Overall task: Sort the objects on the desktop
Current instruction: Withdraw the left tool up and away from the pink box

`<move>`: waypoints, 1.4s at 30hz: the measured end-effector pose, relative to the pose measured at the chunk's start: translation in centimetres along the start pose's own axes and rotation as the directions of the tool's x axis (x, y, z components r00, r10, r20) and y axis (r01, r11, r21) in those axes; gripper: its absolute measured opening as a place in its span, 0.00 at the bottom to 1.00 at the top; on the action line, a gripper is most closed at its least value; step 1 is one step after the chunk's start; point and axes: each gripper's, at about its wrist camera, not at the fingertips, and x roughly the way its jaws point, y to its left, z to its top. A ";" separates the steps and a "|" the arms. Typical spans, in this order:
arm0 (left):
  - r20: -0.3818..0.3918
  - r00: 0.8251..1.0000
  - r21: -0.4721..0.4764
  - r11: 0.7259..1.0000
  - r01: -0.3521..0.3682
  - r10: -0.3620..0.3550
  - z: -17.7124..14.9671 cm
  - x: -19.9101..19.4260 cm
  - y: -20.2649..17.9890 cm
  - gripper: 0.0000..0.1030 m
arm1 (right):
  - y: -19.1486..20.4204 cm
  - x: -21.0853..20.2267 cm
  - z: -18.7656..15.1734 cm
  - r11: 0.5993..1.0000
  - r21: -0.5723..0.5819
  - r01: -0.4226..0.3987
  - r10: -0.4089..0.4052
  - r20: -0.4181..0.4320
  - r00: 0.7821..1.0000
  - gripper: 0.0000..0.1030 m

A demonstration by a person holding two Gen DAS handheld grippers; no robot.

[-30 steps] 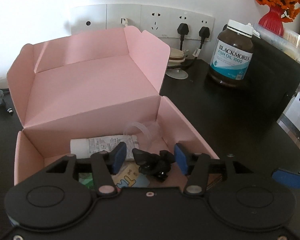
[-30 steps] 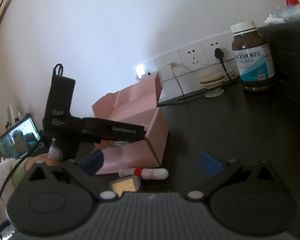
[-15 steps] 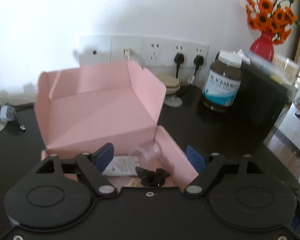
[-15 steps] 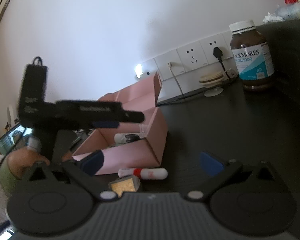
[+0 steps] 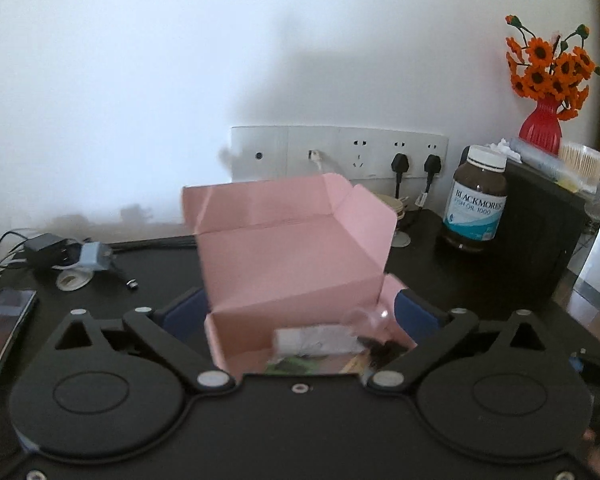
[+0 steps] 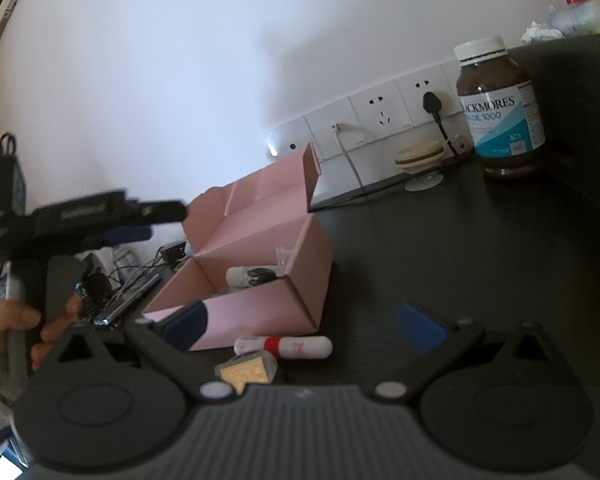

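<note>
left wrist view: the left gripper (image 5: 298,314) fills the bottom of the frame, its blue-padded fingers (image 5: 184,314) spread wide apart with nothing between the pads. the open pink box (image 5: 296,248) sits at centre, its lid flap standing up behind. inside, low in the frame, lie a white tube (image 5: 314,340), a clear plastic piece (image 5: 370,318) and a small black clip-like object (image 5: 382,350), all blurred. at the left edge a phone (image 5: 2,330) lies flat on the dark desk (image 5: 440,272), with a charger and cables (image 5: 60,254) above it. a wall socket strip (image 5: 340,154) runs across the middle. at the right stands a brown blackmores bottle (image 5: 476,202), and in the upper right a red vase of orange flowers (image 5: 546,80) sits on a black cabinet.

right wrist view: the right gripper (image 6: 300,320) takes up the bottom, its fingers parted and empty. between them, just above the gripper body, lie a white and red tube (image 6: 286,347) and a small yellow-faced block (image 6: 248,368), touching or nearly so, both on the desk just outside the box's near wall. the pink box (image 6: 260,248) is at centre, the white tube (image 6: 238,276) and black object (image 6: 262,274) visible inside. at the left the left gripper (image 6: 100,220) hangs blurred above the desk, beside the box, a hand (image 6: 24,320) on its handle. the bottle (image 6: 500,108) stands in the upper right.
</note>
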 end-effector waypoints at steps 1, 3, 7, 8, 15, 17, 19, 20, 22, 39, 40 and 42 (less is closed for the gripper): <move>0.002 1.000 0.004 1.000 -0.004 0.004 -0.4 -0.3 0.1 0.99 | 0.0 0.0 0.0 1.000 0.001 0.001 -0.001 0.000 1.000 0.99; 0.005 1.000 -0.001 1.000 -0.006 0.006 -1.3 -1.0 0.6 0.99 | 0.0 0.1 0.0 1.000 0.003 0.002 -0.002 -0.002 1.000 0.99; 0.002 1.000 -0.004 1.000 -0.004 0.004 -3.0 -2.2 1.4 1.00 | -0.2 0.1 0.1 1.000 0.010 0.005 -0.005 -0.002 1.000 0.99; 0.002 1.000 -0.001 1.000 -0.007 0.007 -3.5 -2.4 1.5 1.00 | -0.2 0.1 0.1 1.000 0.012 0.007 -0.007 -0.003 1.000 0.99; -0.006 1.000 0.088 0.996 -0.027 0.028 -7.1 -3.5 1.6 1.00 | -0.1 0.1 0.0 1.000 0.009 0.020 -0.020 0.002 1.000 0.99; -0.005 0.999 0.120 0.992 -0.032 0.032 -7.8 -3.8 1.6 1.00 | -0.1 0.2 0.0 1.000 0.010 0.013 -0.013 -0.004 1.000 0.99; 0.009 1.000 0.139 0.990 -0.028 0.027 -8.3 -4.1 1.7 1.00 | -0.2 0.4 0.0 1.000 0.019 0.013 -0.012 -0.014 1.000 0.99; 0.019 1.000 0.147 0.989 -0.027 0.025 -8.4 -4.4 1.7 1.00 | -0.3 0.5 0.0 1.000 0.023 0.017 -0.017 -0.017 1.000 0.99; 0.033 0.999 0.169 0.985 -0.036 0.031 -8.7 -4.7 1.8 1.00 | -0.3 0.5 0.0 0.999 0.027 0.026 -0.025 -0.018 1.000 0.99; 0.197 0.980 0.205 0.976 -0.070 0.029 -10.3 -7.1 4.0 1.00 | -0.3 0.9 0.2 0.999 0.034 0.030 -0.030 -0.024 0.999 0.99; 0.201 0.979 0.196 0.979 -0.061 0.021 -10.3 -7.2 4.2 1.00 | -0.4 0.9 0.2 0.999 0.037 0.031 -0.030 -0.023 0.999 0.99; 0.200 0.980 0.179 0.983 -0.043 0.007 -10.2 -7.3 4.5 1.00 | -0.4 1.0 0.2 0.999 0.042 0.032 -0.031 -0.022 0.999 0.99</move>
